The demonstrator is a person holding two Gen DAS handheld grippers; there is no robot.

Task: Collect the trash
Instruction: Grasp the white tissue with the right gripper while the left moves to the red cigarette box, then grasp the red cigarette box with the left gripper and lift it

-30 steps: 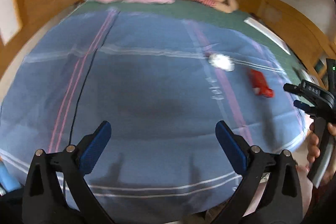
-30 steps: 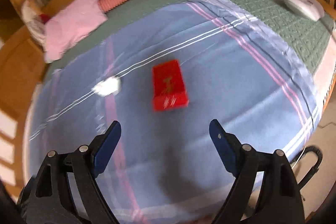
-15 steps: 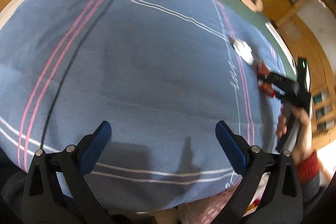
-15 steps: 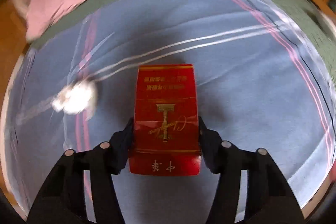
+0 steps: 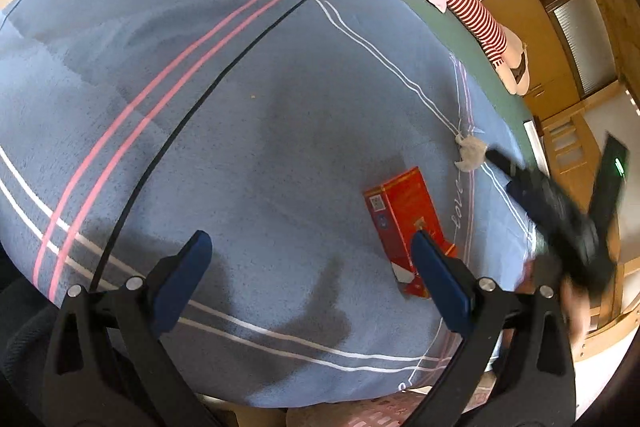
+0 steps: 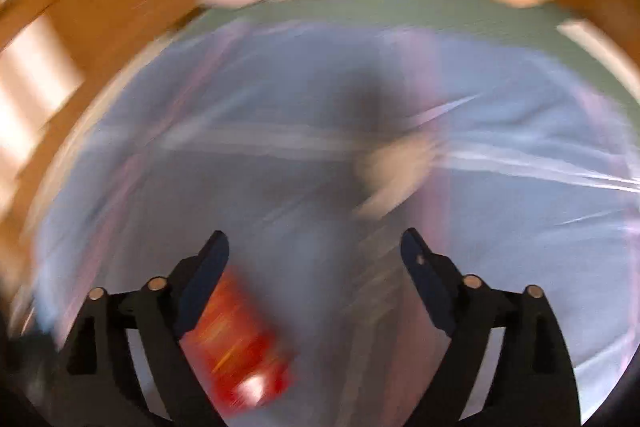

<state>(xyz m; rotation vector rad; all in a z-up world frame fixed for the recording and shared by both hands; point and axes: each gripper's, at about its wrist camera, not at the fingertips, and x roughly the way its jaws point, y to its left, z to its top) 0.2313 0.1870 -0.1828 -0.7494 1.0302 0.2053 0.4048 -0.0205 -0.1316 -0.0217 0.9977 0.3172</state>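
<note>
A red box (image 5: pixel 408 223) lies flat on the blue blanket (image 5: pixel 240 131) of the bed, near its front edge. It is a slim carton, glossy red with gold print on its face, a small code square on one side and a white patch at its near end. In the right wrist view it is a red blur (image 6: pixel 240 351) low down, beside the left finger, not between the pads. The right tool (image 6: pixel 316 255) has its jaws opening, with nothing between them. Ahead of it a crumpled white tissue (image 6: pixel 396 167) rests on the blanket; in the left wrist view the tissue (image 5: pixel 472 151) lies beyond the box, apart from it. The left tool (image 5: pixel 308 267) is spread wide and empty above bare blanket, its right finger overlapping the box's near corner.
</note>
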